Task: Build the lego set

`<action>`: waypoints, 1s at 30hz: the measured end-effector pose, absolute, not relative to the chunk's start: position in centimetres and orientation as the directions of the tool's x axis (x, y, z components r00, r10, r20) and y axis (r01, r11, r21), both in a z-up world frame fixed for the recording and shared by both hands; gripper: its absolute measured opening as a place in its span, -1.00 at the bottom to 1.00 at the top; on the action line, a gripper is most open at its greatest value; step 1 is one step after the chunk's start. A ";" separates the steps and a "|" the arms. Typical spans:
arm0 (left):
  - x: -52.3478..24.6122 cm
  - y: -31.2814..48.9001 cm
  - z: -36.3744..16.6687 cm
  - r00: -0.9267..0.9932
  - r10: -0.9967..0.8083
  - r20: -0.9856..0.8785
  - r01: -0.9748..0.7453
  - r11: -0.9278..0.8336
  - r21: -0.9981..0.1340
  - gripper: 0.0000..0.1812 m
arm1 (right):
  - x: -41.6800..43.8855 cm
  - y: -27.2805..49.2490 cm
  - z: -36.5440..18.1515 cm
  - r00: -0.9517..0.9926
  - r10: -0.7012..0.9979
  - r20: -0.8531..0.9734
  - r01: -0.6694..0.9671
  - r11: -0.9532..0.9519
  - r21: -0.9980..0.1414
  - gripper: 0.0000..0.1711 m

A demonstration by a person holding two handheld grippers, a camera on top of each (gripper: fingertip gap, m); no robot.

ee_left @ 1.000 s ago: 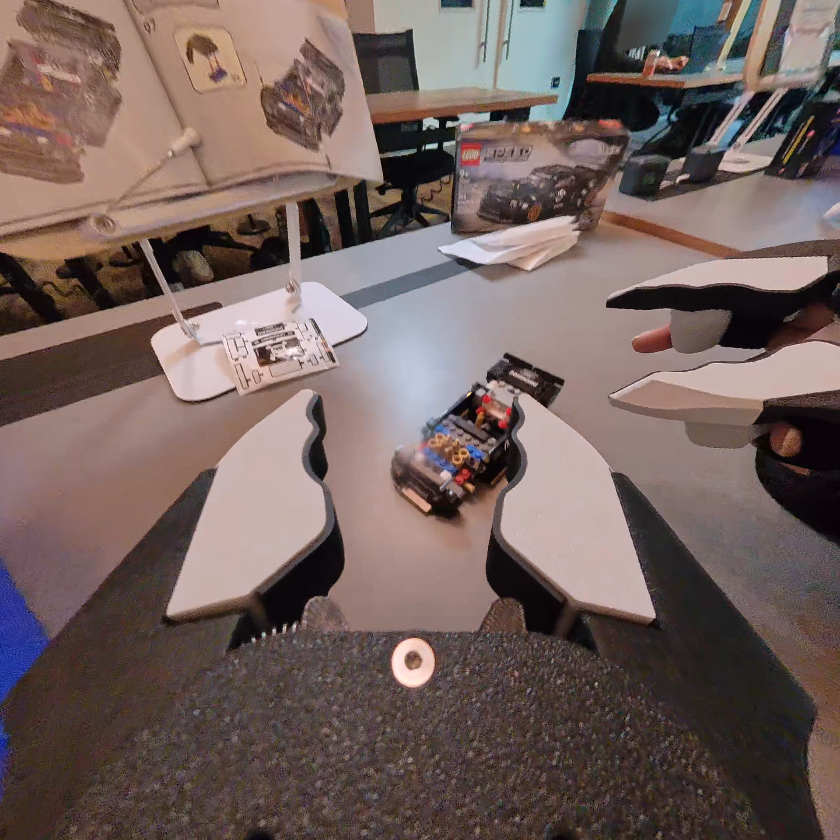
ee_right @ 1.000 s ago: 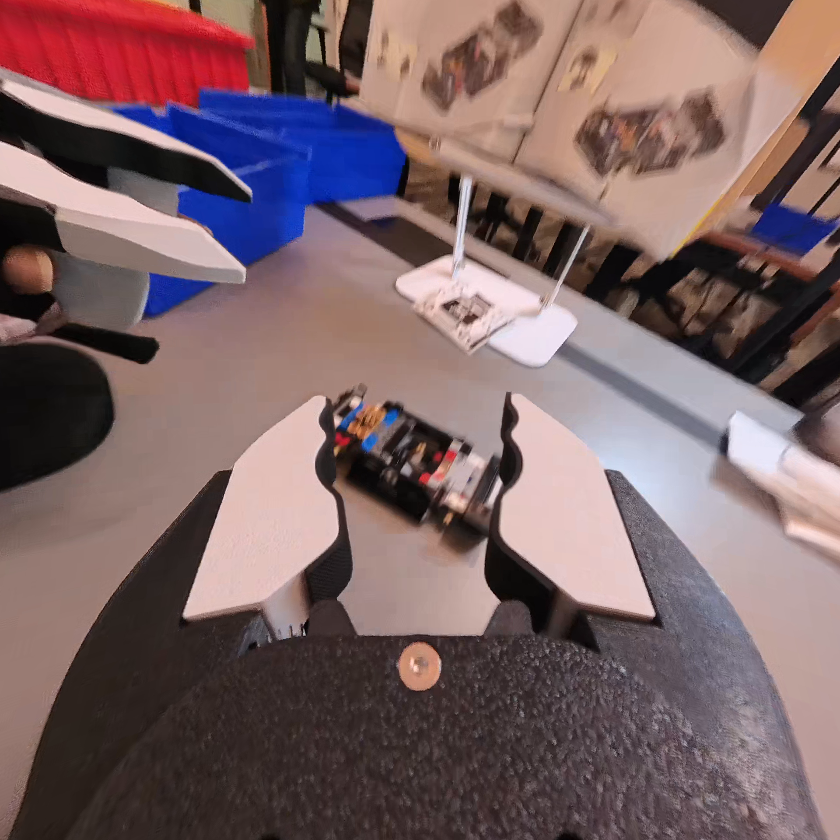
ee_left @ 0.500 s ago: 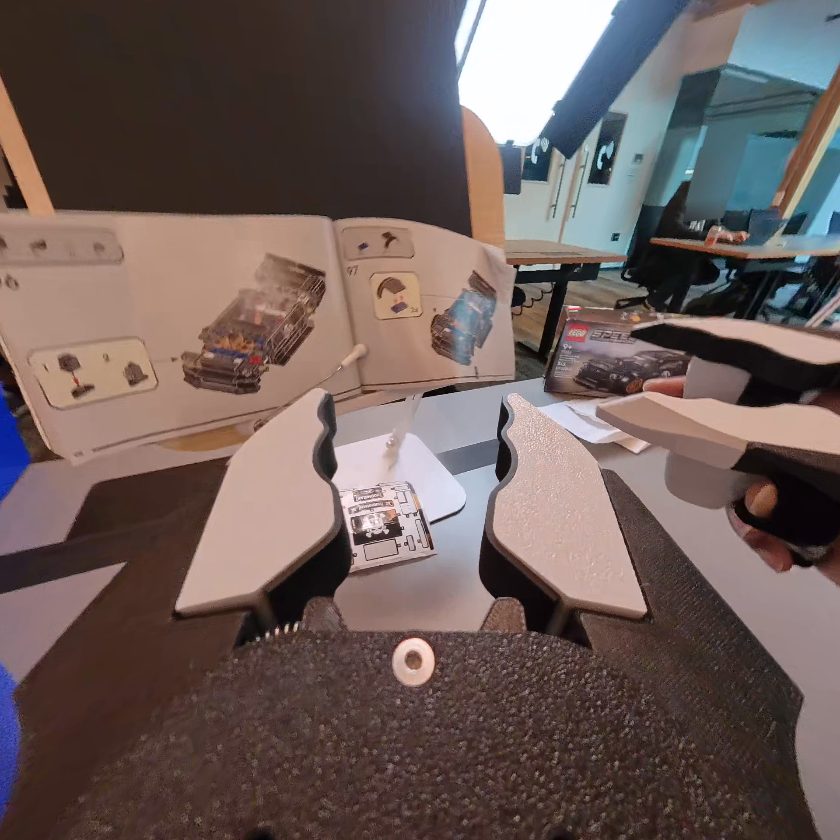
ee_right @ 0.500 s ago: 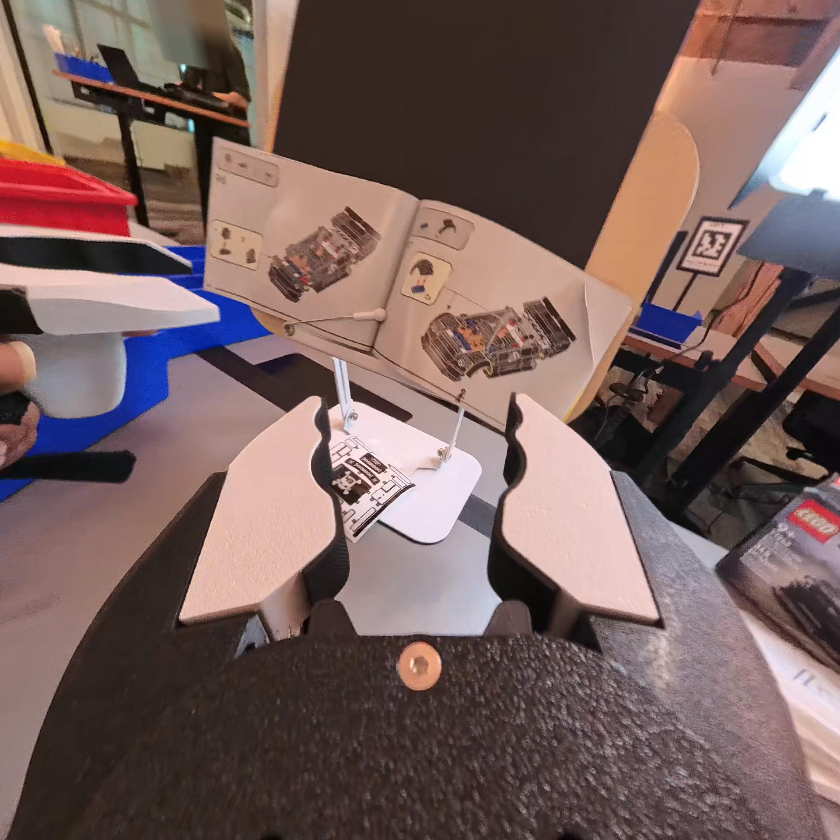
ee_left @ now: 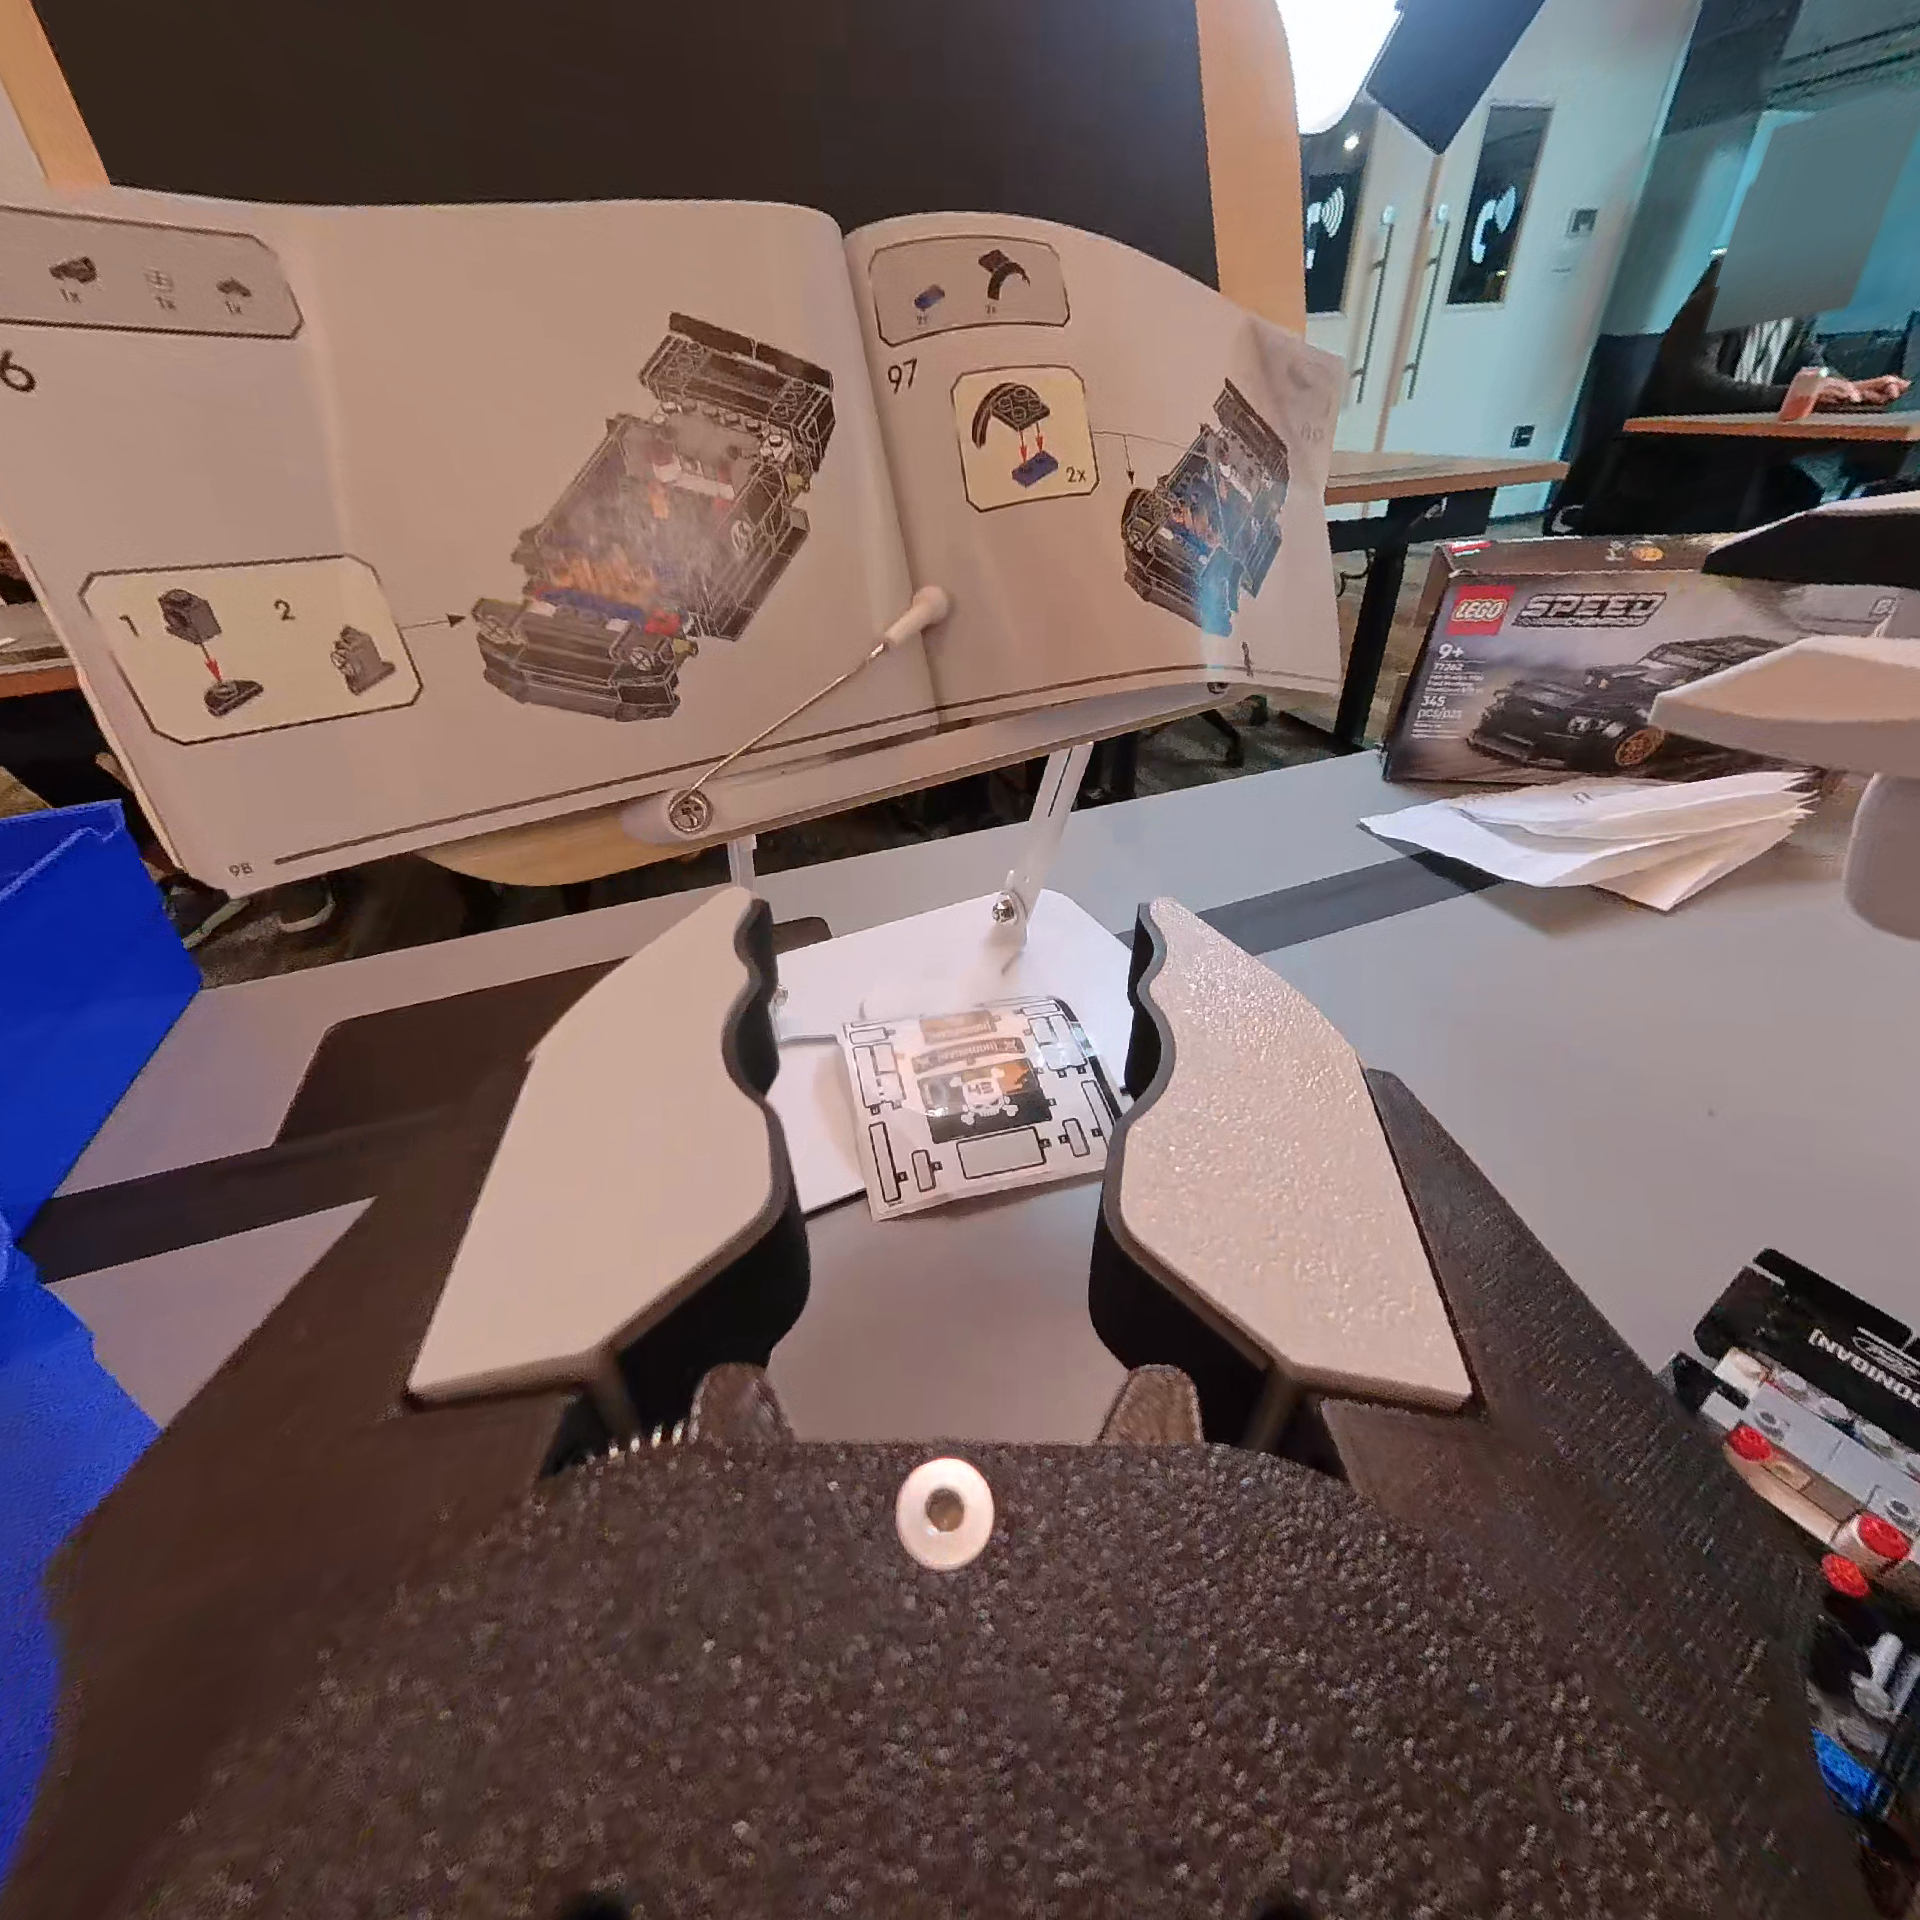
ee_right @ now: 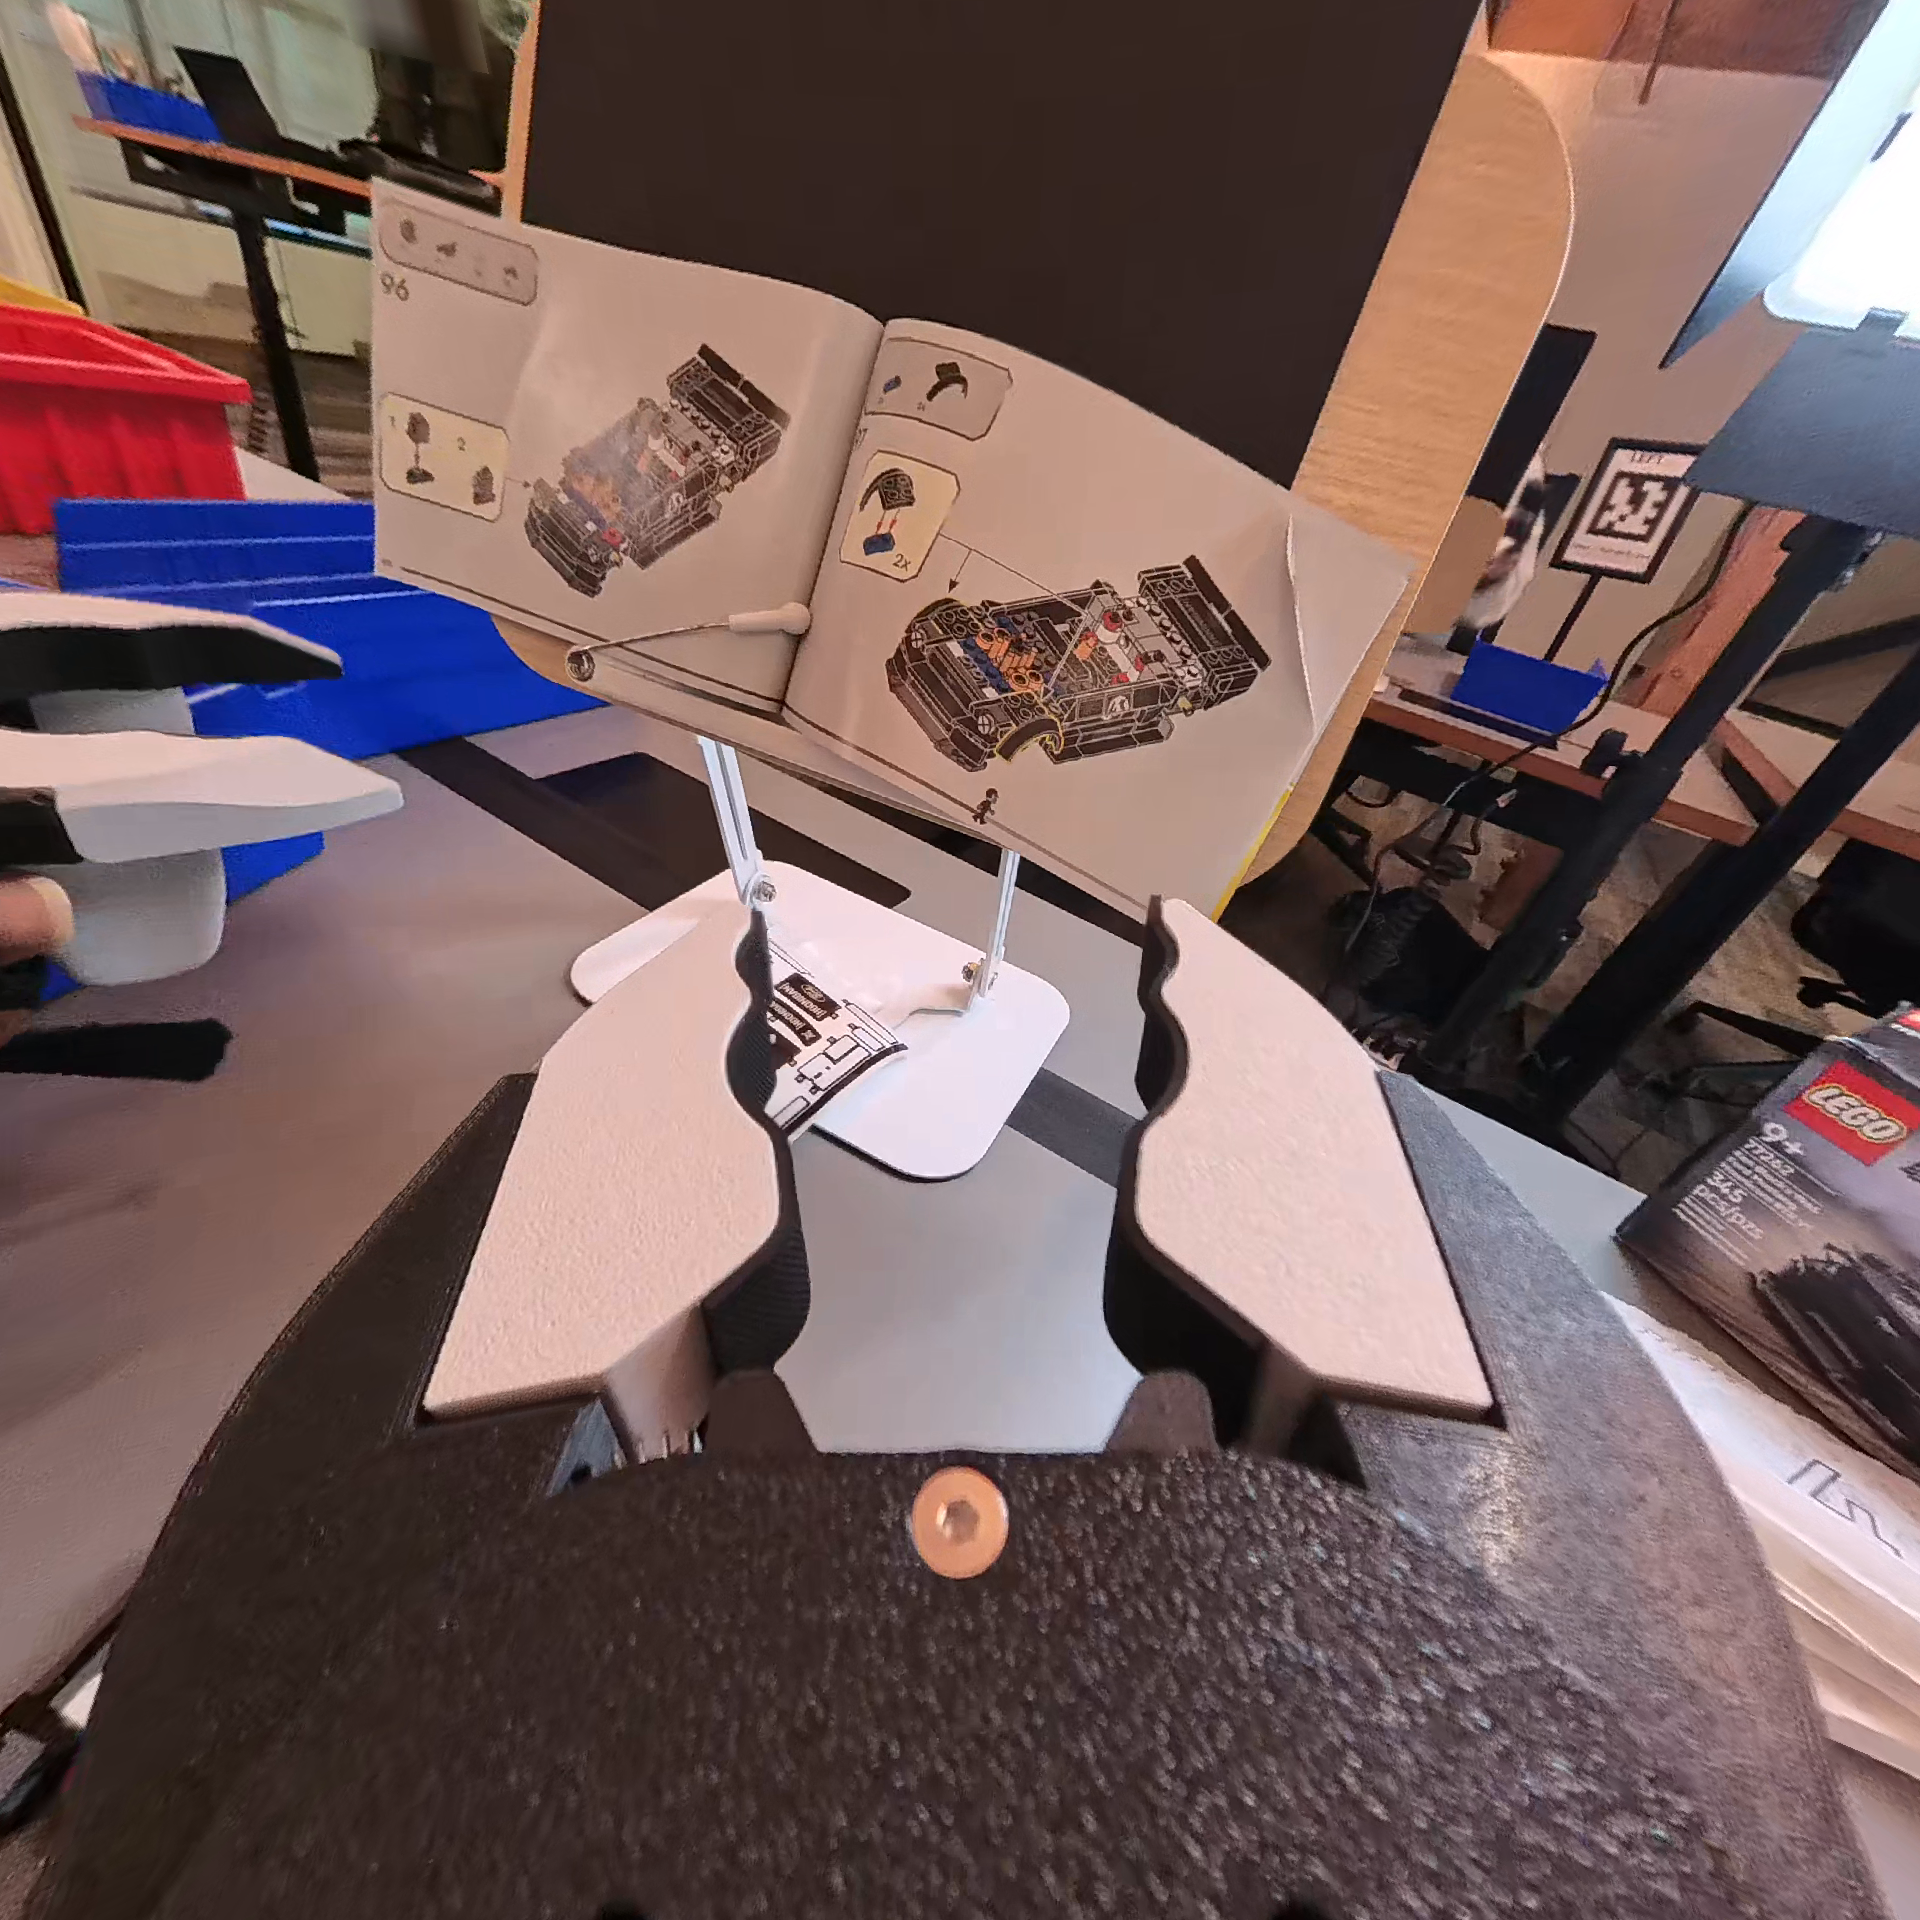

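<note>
Right now both tools hang above the grey table [ee_left: 1558,1039], empty: the left gripper [ee_left: 951,1023] and right gripper [ee_right: 951,1023] each have jaws spread wide. Both face the open instruction booklet [ee_left: 623,499] on its white stand [ee_right: 935,1101], a sticker sheet [ee_left: 977,1101] lying on the base. The partly built lego car [ee_left: 1829,1455] sits near, at the left view's right edge; its box [ee_left: 1558,665] stands far right.

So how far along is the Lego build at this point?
Well along: the car on the table already has a chassis and interior bricks, though only its edge shows. In hand: nothing; the left gripper and right gripper are open and empty, both facing the manual on its stand. Left: the two steps on the open pages, and the sticker sheet looks unused.
</note>
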State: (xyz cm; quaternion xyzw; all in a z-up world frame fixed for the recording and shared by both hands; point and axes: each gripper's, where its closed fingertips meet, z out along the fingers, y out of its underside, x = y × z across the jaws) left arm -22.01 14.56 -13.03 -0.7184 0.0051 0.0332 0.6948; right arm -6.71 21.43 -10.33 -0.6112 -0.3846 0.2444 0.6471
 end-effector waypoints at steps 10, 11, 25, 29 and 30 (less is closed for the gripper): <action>-25.3 13.5 -12.2 0.984 0.172 -0.046 -0.054 0.042 -0.998 -0.37 | -6.4 21.4 -10.4 0.576 0.798 0.178 0.145 0.114 -0.983 -0.21; -25.8 13.3 -12.0 0.981 0.189 -0.042 -0.054 0.055 -0.997 -0.39 | -6.4 21.3 -10.4 0.576 0.798 0.180 0.146 0.116 -0.982 -0.22; -23.4 14.2 -13.5 0.989 0.123 -0.080 -0.083 0.016 -0.996 -0.43 | -7.1 20.8 -11.1 0.558 0.811 0.177 0.149 0.111 -0.982 -0.25; -23.0 14.3 -13.3 0.989 0.114 -0.090 -0.093 0.021 -0.995 -0.44 | -7.3 20.7 -11.4 0.556 0.811 0.180 0.157 0.110 -0.981 -0.25; -23.0 14.3 -13.3 0.989 0.114 -0.091 -0.094 0.020 -0.995 -0.44 | -7.3 20.7 -11.4 0.556 0.812 0.180 0.158 0.109 -0.981 -0.25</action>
